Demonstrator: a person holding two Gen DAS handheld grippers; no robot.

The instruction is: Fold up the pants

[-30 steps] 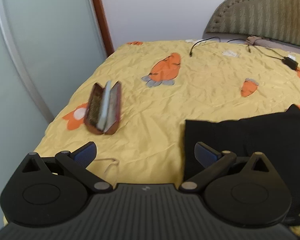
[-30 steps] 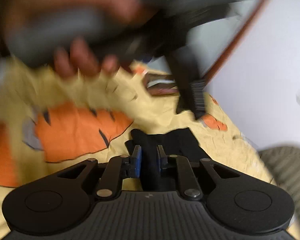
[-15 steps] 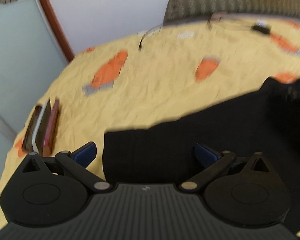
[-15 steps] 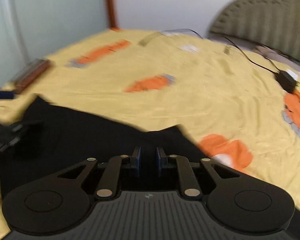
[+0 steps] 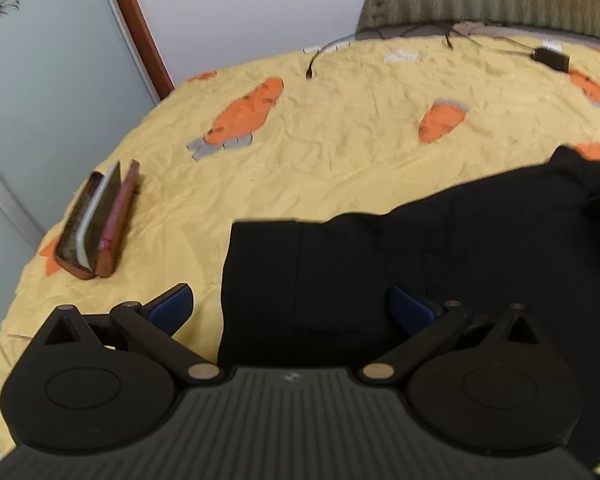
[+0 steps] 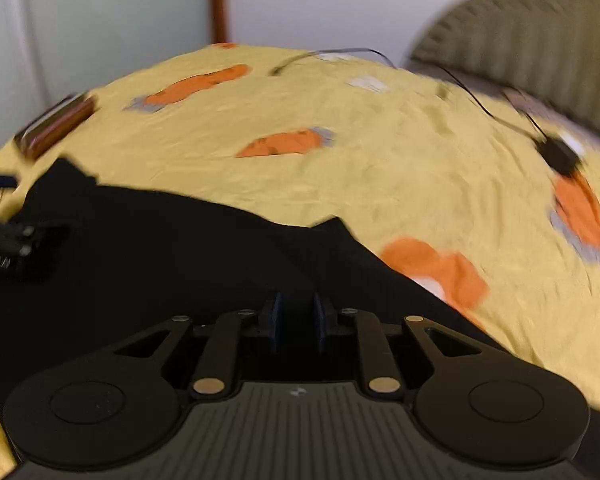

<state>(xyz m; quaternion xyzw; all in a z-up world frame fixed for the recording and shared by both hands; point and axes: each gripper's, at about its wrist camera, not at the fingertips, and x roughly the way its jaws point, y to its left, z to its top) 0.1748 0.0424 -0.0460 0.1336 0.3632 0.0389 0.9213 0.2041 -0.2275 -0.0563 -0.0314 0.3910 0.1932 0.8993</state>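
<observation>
I've got the black, matte-fabric pants (image 5: 440, 264) spread out flat on the yellow sheet, a wide dark slab filling the lower right of my left view. Their left end is a clean, straight vertical edge, squared at the upper corner, with a faint seam or fold line running down just inside it. The top edge climbs to the right and ends in a small raised peak. In my right view the same pants (image 6: 180, 260) run across the lower half, the far edge slanting down to the right with a pointed tip of cloth sticking up midway. It's too dark to pick out legs or waistband.
</observation>
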